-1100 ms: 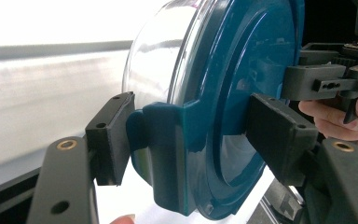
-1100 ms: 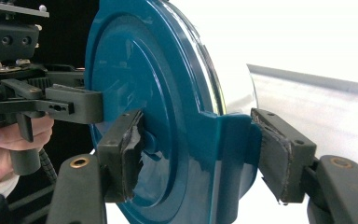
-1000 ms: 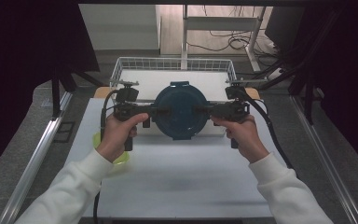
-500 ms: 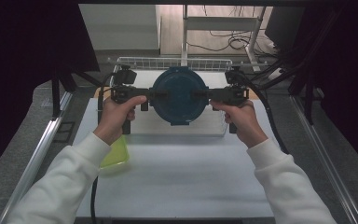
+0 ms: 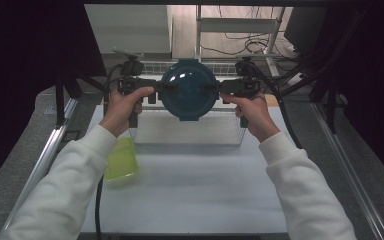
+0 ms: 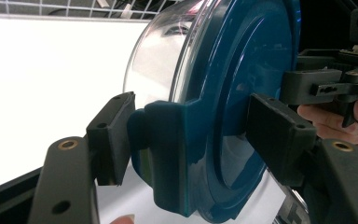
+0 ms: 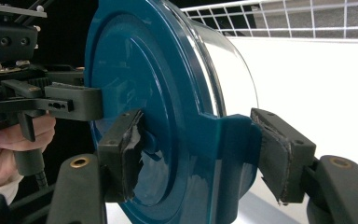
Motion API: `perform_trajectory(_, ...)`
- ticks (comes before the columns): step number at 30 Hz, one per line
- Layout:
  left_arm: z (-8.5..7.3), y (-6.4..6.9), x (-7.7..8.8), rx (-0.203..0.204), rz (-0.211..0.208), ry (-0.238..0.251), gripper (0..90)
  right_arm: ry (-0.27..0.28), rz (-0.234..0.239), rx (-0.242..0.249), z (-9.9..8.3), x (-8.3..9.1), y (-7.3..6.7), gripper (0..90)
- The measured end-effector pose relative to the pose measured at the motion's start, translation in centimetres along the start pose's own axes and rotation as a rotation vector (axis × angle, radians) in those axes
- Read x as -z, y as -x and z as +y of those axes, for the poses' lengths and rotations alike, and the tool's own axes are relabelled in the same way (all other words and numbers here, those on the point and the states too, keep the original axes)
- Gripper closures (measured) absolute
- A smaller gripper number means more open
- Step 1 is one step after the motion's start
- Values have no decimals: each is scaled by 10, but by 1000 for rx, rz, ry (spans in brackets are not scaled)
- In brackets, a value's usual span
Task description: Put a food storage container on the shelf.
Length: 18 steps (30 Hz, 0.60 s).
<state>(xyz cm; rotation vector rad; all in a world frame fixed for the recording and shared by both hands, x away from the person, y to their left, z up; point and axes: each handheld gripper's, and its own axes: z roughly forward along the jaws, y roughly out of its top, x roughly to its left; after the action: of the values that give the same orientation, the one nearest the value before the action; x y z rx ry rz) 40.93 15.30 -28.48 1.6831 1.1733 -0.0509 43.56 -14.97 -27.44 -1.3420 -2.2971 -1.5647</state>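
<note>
Lift is the change: the round clear container with a dark teal clip-on lid (image 5: pixel 188 89) now hangs higher and farther forward than a second ago, level with the far rim of the white wire basket (image 5: pixel 187 136) instead of low over its middle. It is turned on edge, lid facing the person, and touches neither basket nor table. The left gripper (image 5: pixel 166 87) pinches the teal side clip on one flank, pads pressed on either side of that tab (image 6: pixel 168 154); the right gripper (image 5: pixel 209 88) pinches the opposite clip (image 7: pixel 228 149) the same way. Neither pair of jaws has opened or closed; both hands have risen together. That suggests the container is being carried out of the basket, with setting it down on the white table (image 5: pixel 195 185) beside the lime-green plastic box (image 5: pixel 121 160) as the likely remaining step.
</note>
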Motion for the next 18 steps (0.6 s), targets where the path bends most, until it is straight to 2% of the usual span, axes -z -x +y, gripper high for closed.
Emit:
perform_trajectory(4,8,-5,-2,-4,-2,-1,340,3,-6,-3,7,-3,1,362)
perform_trajectory(12,23,-10,-6,19,17,-1,343,5,21,-42,18,-11,15,363)
perform_trajectory(18,32,-18,-12,24,6,-14,346,-5,20,-59,27,-15,21,363)
